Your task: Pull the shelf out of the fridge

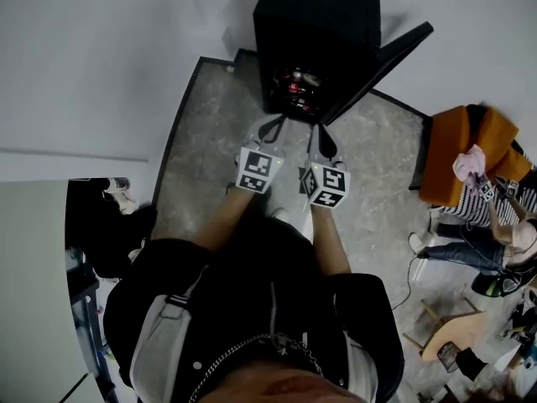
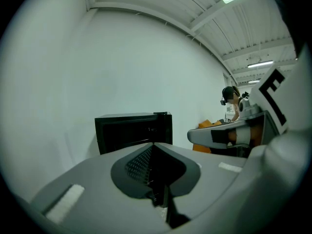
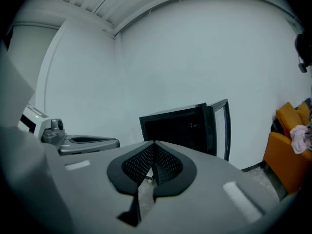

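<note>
Facing one open fridge (image 1: pixel 315 32) ahead: left gripper (image 2: pixel 152 145), right gripper (image 3: pixel 155 144), both clenched empty; shelf lost in dark interior.

Orange chair (image 1: pixel 447 156), perhaps; pink cloth (image 1: pixel 470 163).

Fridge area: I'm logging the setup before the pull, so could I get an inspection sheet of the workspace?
Surface: grey mottled floor.
Job's things: black fridge, door open; shelf not discernible inside.
Clutter: orange chair with pink cloth.
Grippers: left gripper and right gripper shut, empty, short of the fridge.
Cables: one thin dark cable on the floor, right.
Surroundings: white walls; a seated person.
</note>
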`<state>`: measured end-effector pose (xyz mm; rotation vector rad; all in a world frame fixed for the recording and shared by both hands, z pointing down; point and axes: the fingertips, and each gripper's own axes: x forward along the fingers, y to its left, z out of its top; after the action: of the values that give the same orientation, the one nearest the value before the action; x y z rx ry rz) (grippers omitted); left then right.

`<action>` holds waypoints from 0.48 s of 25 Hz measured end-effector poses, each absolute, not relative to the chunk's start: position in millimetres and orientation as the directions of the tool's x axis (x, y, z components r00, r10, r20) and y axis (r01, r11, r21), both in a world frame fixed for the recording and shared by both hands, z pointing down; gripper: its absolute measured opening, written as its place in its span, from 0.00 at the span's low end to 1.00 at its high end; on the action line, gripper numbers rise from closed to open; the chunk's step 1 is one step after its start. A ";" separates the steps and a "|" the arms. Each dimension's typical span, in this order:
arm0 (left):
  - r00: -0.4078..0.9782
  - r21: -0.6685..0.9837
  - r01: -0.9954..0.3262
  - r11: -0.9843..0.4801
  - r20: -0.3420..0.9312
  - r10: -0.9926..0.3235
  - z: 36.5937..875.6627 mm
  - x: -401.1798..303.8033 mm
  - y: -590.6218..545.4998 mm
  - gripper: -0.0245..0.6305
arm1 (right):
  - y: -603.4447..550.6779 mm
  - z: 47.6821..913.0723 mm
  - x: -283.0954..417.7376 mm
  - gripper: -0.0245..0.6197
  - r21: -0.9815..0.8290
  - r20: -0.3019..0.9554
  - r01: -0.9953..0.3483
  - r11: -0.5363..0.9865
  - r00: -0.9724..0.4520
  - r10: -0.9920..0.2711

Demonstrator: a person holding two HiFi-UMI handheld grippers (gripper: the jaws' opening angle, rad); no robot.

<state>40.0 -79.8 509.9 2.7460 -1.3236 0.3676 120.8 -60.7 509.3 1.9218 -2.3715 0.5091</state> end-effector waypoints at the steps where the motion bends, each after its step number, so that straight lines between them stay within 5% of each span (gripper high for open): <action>1: 0.607 -0.038 -0.773 -0.633 0.243 -0.756 509.0 38.9 -90.7 0.05 | -72.7 509.9 119.8 0.04 -0.228 0.244 -0.959 0.165 -0.221 -0.944; 12: 0.727 -0.059 -0.652 -0.756 0.232 -0.646 495.1 36.4 -187.8 0.05 | -194.4 533.9 103.4 0.14 -0.252 0.304 -0.966 0.065 -0.142 -0.942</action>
<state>36.4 -187.8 495.1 2.8949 -1.0875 0.3740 103.4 -194.4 533.9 2.0175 -2.2485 0.6145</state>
